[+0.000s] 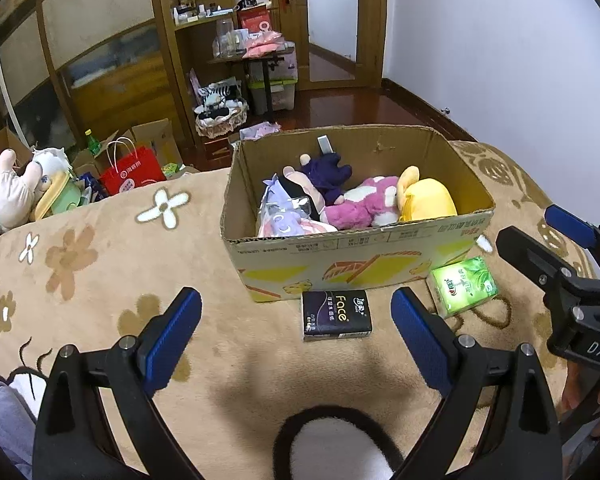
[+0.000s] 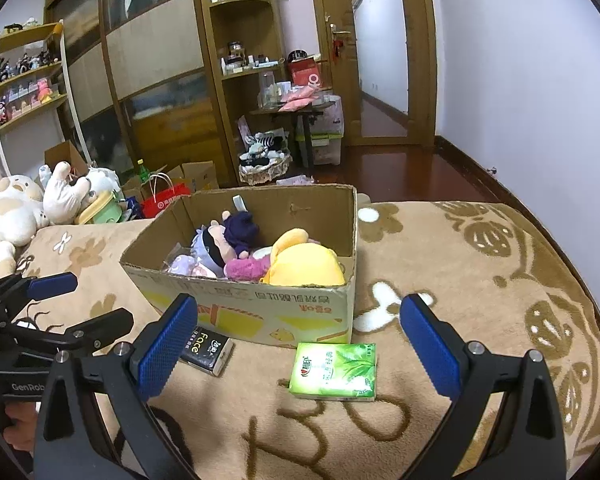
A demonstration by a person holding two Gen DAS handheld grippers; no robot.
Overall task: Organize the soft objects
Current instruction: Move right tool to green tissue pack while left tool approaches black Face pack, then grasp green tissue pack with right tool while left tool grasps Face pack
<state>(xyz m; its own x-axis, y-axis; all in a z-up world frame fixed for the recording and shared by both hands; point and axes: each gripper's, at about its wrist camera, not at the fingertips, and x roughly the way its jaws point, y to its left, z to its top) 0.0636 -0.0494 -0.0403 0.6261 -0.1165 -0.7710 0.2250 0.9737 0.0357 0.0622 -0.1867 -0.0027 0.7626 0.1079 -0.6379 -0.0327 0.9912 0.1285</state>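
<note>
From the left wrist, your left tool (image 1: 296, 316) is spread wide and empty above the tan blanket (image 1: 100, 264). The black tissue pack (image 1: 337, 315) lies between its fingers, just in front of the cardboard box (image 1: 356, 260) holding the plush toys (image 1: 356, 200).

From the right wrist, your right tool (image 2: 296, 336) is also wide and empty. The green tissue pack (image 2: 334, 371) lies on the blanket between its fingers, near the box's front corner.
</note>
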